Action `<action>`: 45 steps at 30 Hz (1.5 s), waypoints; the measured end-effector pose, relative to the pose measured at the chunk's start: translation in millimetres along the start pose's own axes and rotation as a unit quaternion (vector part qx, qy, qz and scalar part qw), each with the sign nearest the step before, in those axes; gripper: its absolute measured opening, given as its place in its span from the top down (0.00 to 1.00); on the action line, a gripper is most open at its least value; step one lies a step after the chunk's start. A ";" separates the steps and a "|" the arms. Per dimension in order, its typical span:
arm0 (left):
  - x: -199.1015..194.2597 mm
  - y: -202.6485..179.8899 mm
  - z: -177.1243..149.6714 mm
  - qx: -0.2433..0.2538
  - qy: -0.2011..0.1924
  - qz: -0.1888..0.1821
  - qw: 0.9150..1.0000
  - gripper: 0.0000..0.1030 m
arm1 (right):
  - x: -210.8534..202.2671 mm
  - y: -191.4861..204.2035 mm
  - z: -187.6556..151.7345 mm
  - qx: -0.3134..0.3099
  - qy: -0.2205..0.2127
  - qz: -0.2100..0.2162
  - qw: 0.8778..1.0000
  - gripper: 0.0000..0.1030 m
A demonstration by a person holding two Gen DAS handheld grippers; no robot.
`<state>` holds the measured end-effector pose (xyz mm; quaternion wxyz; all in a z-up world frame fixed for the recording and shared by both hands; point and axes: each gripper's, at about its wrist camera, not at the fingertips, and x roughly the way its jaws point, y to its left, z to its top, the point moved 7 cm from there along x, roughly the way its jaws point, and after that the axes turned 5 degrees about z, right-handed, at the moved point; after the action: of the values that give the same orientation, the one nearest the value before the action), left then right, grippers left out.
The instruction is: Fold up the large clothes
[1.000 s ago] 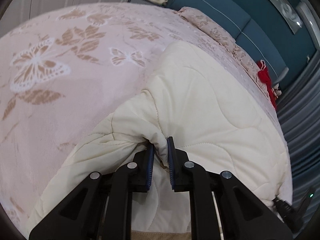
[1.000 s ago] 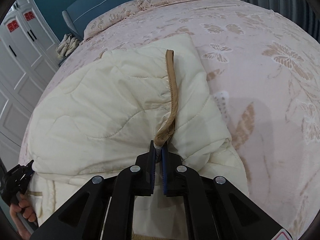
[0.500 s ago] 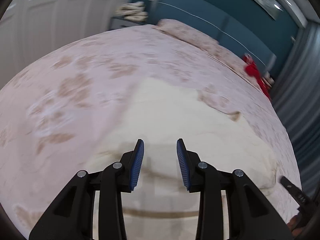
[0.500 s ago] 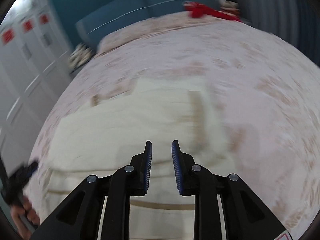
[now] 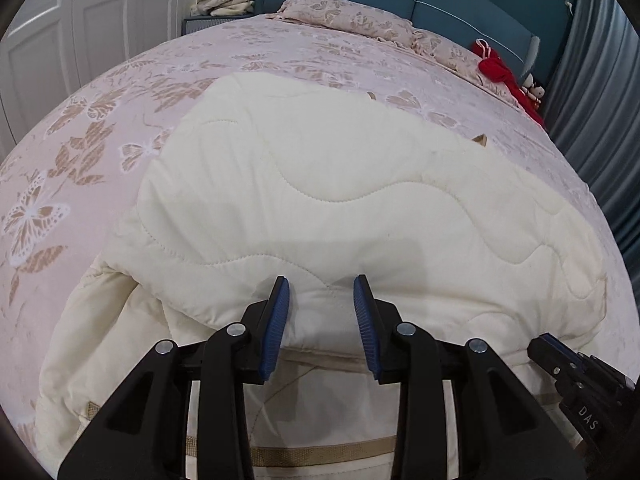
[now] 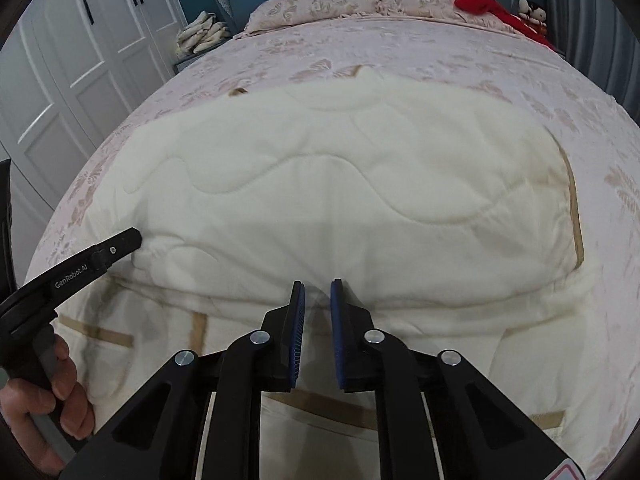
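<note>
Through my left wrist view, my left gripper is hovering released, jaws apart, just above the quilted coat spread ahead on the bed. Through my right, the right gripper is hanging empty too, jaws slightly apart. I should grip the near hem evenly with both.

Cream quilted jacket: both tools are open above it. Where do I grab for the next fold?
Probably the folded near edge of the cream quilted jacket, coming from the near side with each tool toward an end. That edge lies raised over the tan-trimmed layer, so a finger can slip under.
</note>
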<state>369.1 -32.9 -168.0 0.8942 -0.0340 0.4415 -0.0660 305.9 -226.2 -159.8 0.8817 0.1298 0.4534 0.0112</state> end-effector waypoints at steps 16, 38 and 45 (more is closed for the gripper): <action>-35.8 35.4 25.9 -0.007 -0.006 -0.025 1.000 0.66 | -31.5 -47.0 -23.2 0.061 0.005 -0.017 0.998 0.92; 86.6 8.8 138.4 -0.039 0.053 -0.014 0.998 0.59 | 23.5 -73.9 123.8 0.074 -0.043 -0.010 0.996 0.83; 102.8 7.6 113.7 0.021 0.010 0.017 1.000 0.60 | 46.3 -95.5 103.8 0.072 -0.009 -0.028 0.997 0.92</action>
<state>521.9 -40.3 -180.5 0.8913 -0.0071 0.4492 -0.0604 407.0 -334.8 -161.9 0.8741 0.1808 0.4483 -0.0473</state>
